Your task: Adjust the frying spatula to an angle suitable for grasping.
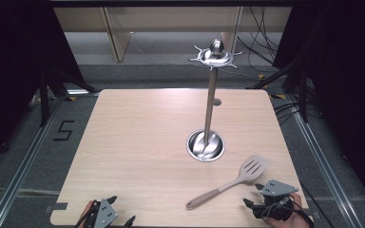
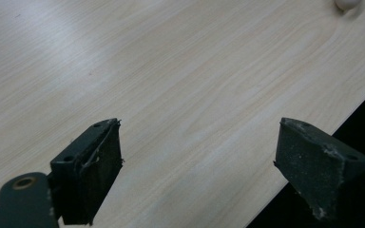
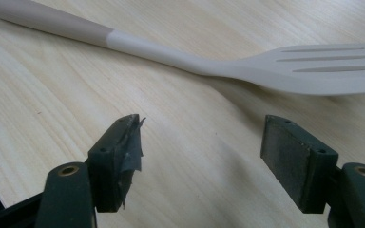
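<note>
Down at the table's (image 1: pixel 138 142) near edge, the left gripper (image 1: pixel 119 211) sits at the left corner, its 2 jaws wide apart over bare wood. Further right, the spatula (image 1: pixel 228 183) lies flat near the stand (image 1: pixel 210 102). Just beside its blade, the right gripper (image 1: pixel 251 195) gapes, holding nothing.

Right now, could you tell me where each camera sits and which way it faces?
High view: above the person's side, looking forward and down on the table; left gripper and right gripper at the bottom.
Left gripper view: between open jaws, onto bare tabletop and its edge.
Right gripper view: between open jaws, toward the spatula.
Shared: the spatula also shows in the high view.
</note>
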